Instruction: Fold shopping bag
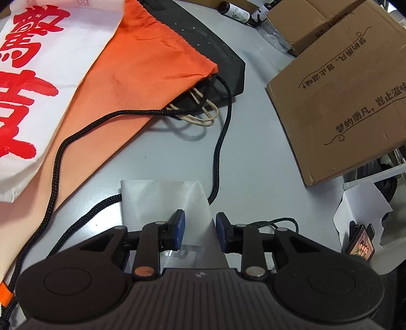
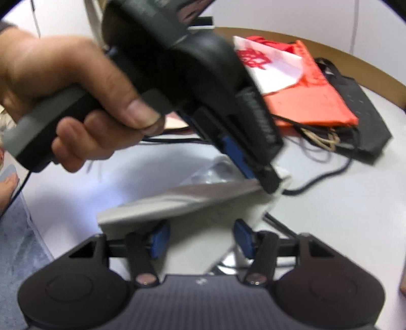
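Observation:
A folded white shopping bag (image 1: 162, 200) lies flat on the grey table just in front of me. My left gripper (image 1: 200, 228) is open, its blue pads (image 1: 179, 223) low over the bag's near right part, one pad over the bag. In the right wrist view the same bag (image 2: 203, 215) shows as a white folded slab. My right gripper (image 2: 200, 236) is open above its near edge. The left gripper (image 2: 253, 162), held by a hand (image 2: 76, 101), points down at the bag's far corner.
A pile of bags lies at the back left: a white bag with red characters (image 1: 38, 76), an orange drawstring bag (image 1: 142, 71) with black cord (image 1: 220, 142), and a black bag (image 1: 203, 43). Cardboard boxes (image 1: 342, 101) stand at the right. Bottles (image 1: 236, 11) stand at the back.

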The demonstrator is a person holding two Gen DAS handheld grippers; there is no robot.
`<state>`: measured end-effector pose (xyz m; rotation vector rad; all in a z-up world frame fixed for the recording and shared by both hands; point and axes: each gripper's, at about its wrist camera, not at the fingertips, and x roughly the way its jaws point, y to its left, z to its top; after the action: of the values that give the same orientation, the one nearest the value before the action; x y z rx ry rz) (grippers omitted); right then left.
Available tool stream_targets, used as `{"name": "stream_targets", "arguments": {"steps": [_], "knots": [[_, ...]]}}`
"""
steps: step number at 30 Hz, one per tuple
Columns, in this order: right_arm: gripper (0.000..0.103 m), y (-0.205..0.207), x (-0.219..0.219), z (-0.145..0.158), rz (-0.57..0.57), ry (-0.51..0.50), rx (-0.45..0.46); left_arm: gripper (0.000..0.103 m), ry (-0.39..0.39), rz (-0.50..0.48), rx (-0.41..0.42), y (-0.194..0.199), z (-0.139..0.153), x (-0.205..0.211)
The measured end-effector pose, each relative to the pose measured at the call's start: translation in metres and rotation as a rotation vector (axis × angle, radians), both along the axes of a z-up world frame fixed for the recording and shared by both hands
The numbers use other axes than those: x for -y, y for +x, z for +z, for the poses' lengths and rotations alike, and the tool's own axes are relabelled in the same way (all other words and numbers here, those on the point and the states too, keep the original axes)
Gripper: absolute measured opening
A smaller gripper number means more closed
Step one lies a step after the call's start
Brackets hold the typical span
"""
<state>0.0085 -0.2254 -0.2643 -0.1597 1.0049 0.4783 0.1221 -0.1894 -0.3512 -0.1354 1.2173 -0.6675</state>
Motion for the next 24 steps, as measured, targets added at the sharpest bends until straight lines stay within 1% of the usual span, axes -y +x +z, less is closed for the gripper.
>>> {"name": "stream_targets", "arguments": {"steps": [5,7,8,10,14,16,20,21,22,23,24], "knots": [[0.043,-0.004,0.011,0.026,-0.058,0.051,0.037,0.031,0.008,-0.004,-0.003,0.000,0.001,0.002],[0.034,-0.002,0.009,0.031,-0.047,0.059,0.044,0.030,-0.002,0.001,-0.012,0.001,0.000,0.000],[0.032,-0.002,0.006,0.032,-0.032,0.056,0.046,0.030,-0.007,0.003,-0.016,0.002,0.000,0.000],[0.032,-0.002,0.003,0.035,-0.010,0.042,0.061,0.030,-0.010,0.000,-0.021,0.002,-0.001,-0.001],[0.032,0.006,0.014,0.045,-0.029,0.086,0.073,0.030,0.002,-0.004,-0.022,0.002,0.000,0.001],[0.032,0.008,0.014,0.046,-0.042,0.115,0.064,0.030,0.002,-0.006,-0.024,0.003,0.000,0.001],[0.030,0.013,-0.004,0.035,-0.007,0.162,0.009,0.030,-0.003,-0.005,-0.033,0.004,-0.001,0.000],[0.029,0.012,-0.008,0.028,0.010,0.152,-0.002,0.030,-0.005,-0.003,-0.037,0.004,-0.001,0.000],[0.029,0.010,-0.013,0.021,0.029,0.135,-0.011,0.024,-0.005,-0.001,-0.042,0.004,-0.002,0.000],[0.029,0.009,-0.016,0.014,0.047,0.106,-0.026,0.011,0.005,0.001,-0.047,0.005,-0.003,0.000],[0.029,0.007,-0.017,0.006,0.067,0.070,-0.051,0.002,0.010,0.006,-0.056,0.006,-0.004,0.000]]}}
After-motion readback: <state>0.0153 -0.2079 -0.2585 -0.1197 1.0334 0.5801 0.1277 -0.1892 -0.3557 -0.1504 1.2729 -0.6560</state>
